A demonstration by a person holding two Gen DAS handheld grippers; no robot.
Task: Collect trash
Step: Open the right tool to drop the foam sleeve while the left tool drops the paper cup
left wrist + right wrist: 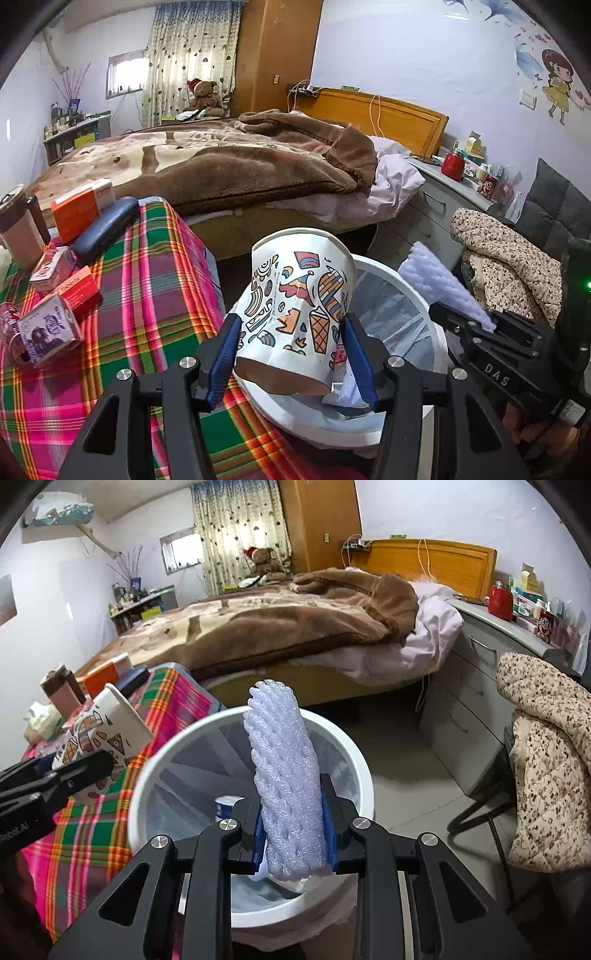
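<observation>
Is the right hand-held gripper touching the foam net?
Touching. The right wrist view shows the right hand-held gripper with both blue pads pressed against the foam net, held above the white bin.

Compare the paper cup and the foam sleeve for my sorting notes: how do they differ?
The paper cup is stiff, printed with colourful doodles, and dented; the foam sleeve is soft, plain pale lilac and netted. The cup tilts; the sleeve stands nearly upright. Both are held over the white bin.
</observation>
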